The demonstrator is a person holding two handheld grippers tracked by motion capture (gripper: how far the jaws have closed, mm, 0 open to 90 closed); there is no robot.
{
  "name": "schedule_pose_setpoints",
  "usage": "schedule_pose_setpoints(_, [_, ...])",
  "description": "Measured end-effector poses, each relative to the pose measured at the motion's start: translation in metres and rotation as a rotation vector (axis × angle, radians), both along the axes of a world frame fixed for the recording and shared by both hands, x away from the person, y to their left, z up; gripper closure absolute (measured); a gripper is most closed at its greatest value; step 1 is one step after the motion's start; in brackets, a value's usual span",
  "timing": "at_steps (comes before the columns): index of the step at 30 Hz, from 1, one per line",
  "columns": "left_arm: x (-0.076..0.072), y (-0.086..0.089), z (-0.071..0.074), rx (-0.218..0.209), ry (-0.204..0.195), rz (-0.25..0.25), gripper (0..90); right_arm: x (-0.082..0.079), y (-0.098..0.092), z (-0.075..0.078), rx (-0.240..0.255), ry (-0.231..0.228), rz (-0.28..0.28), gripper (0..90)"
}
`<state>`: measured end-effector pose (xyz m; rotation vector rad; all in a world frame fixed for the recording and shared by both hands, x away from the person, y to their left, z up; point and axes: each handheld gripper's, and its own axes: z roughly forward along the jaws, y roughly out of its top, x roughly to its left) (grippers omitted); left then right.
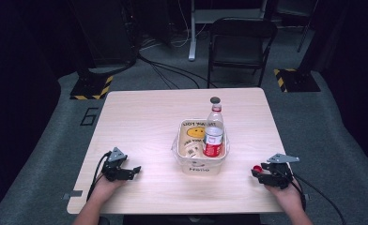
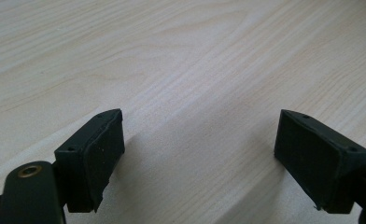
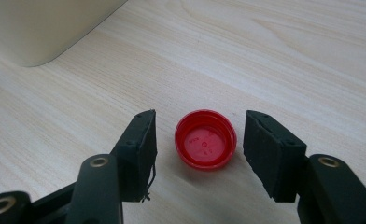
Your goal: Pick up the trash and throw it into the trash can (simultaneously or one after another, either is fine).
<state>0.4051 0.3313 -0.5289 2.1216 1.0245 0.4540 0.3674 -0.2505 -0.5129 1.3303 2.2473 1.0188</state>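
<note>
Worktop: I see a pale wood-grain table top (image 1: 140, 117), bare along its left edge.
Tub: a cream plastic tub (image 1: 198, 165) stands mid-table toward the near edge; I read "Hello" on its front wall, and a yellow smiley card stands inside.
Bottle: a clear plastic bottle with a red label (image 1: 214, 114) stands uncapped at the tub's far right.
Can: a red and white tin can (image 1: 213, 141) stands upright in the tub.
Left gripper (image 1: 136, 169): resting near the near-left corner, jaws wide apart over bare wood.
Right gripper (image 3: 199, 140): near the near-right corner, jaws apart, flanking the cap without touching.
Cap: a small red plastic screw cap (image 3: 205, 145) lies open side up on the wood, embossed marks too small for me to read.
</note>
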Motion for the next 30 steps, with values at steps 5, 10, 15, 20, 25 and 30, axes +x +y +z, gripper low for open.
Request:
schedule_pose_setpoints(5, [0.0001, 0.0001, 0.0000, 0.000, 0.000, -0.002, 15.9, 0.0014, 0.0007, -0.0017, 0.007, 0.015, 0.000, 46.6])
schedule_pose_setpoints(10, [0.0000, -0.0002, -0.0003, -0.002, -0.004, 0.002, 15.9, 0.0024, 0.0028, -0.0021, 0.002, 0.016, -0.008, 51.5])
schedule_pose_setpoints(15, [0.0001, -0.0001, -0.0001, 0.000, -0.003, 0.000, 15.9, 0.0026, 0.0044, -0.0011, -0.009, 0.015, -0.006, 57.4])
schedule_pose_setpoints(20, [0.0001, 0.0001, -0.0001, 0.001, -0.001, -0.002, 15.9, 0.0031, 0.0045, -0.0001, -0.013, 0.018, 0.002, 57.7])
schedule_pose_setpoints(25, [0.0001, -0.0002, -0.0004, -0.002, -0.006, 0.001, 15.9, 0.0028, 0.0045, 0.0021, -0.010, 0.011, 0.006, 57.7])
schedule_pose_setpoints(30, [0.0000, -0.0002, -0.0004, -0.002, -0.004, 0.002, 15.9, 0.0023, 0.0052, 0.0062, -0.007, -0.004, 0.009, 57.8])
